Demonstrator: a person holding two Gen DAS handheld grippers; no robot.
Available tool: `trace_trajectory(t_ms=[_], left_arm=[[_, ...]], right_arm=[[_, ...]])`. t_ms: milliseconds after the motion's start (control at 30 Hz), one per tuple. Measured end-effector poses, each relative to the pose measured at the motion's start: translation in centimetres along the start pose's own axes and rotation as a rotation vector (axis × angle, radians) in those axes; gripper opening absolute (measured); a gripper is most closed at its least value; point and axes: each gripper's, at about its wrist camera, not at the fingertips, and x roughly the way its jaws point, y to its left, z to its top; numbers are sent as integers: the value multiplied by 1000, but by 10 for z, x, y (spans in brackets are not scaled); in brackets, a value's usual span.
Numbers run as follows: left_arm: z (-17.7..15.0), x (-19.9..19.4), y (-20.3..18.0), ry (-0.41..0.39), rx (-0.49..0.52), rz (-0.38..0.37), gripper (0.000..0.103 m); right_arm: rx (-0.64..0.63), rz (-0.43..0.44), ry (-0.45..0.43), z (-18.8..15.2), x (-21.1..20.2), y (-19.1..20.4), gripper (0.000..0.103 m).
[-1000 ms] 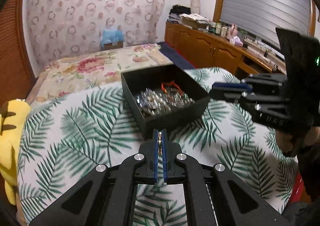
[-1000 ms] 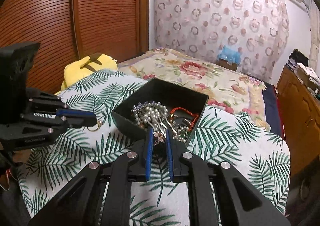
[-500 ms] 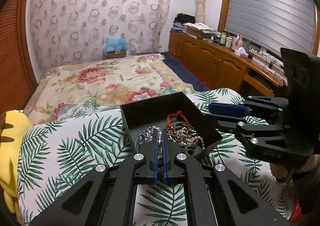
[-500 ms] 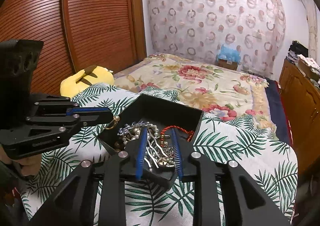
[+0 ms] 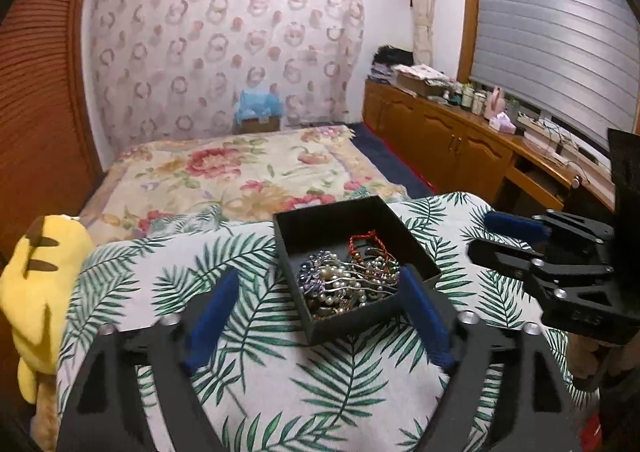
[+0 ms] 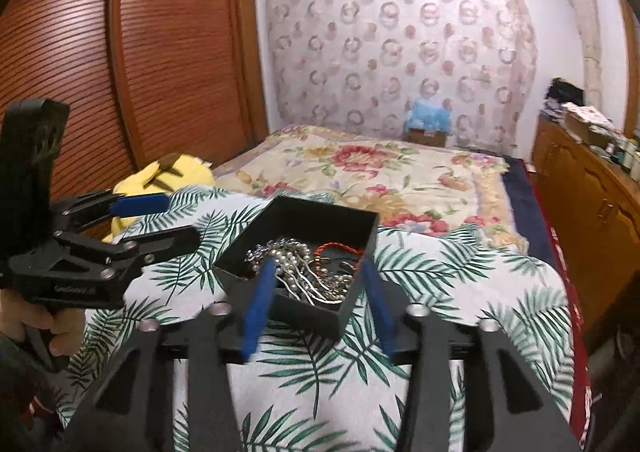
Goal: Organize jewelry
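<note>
Jewelry (image 5: pixel 352 278) lies heaped in the near half of a black box (image 5: pixel 416 236) that sits on the palm-leaf cloth (image 5: pixel 248 252) covering the surface in front of us: pearl strands, silvery pieces and a red cord (image 5: pixel 366 240) toward the far side of the pile. We see our left gripper (image 5: pixel 316 296) released, its blue pads (image 5: pixel 212 316) spread wide, one to the left of the box and one at the box's near right corner, with nothing between them. Our right gripper (image 6: pixel 316 288) is also released, its pads (image 6: pixel 258 304) apart and straddling the near corner of the box; whether they touch the wall we cannot tell. In the right wrist view the left gripper stands to the left of the box, clear of it. A yellow plush toy (image 5: pixel 40 284) rests at the left edge of the cloth, and a floral bedspread (image 5: pixel 240 175) stretches beyond, with wooden cabinets (image 5: pixel 440 139) along the right wall.
</note>
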Motion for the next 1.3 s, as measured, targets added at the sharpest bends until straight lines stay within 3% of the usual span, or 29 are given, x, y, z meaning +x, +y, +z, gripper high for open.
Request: trace_trajectory(t_ms=[67, 167, 333, 700, 1300], left_arm=[[-4, -9, -1, -8, -3, 36, 94], [-8, -20, -4, -12, 2, 74, 95], [-18, -40, -6, -9, -14, 131, 95], [-34, -67, -11, -34, -23, 156, 95], [-36, -70, -10, -40, -27, 155, 95]], right_arm=[[19, -30, -15, -4, -12, 2, 65], [43, -67, -38, -12, -28, 5, 82], [79, -107, -83, -20, -52, 9, 99], [111, -146, -127, -33, -78, 17, 100], [119, -150, -133, -36, -79, 16, 100]])
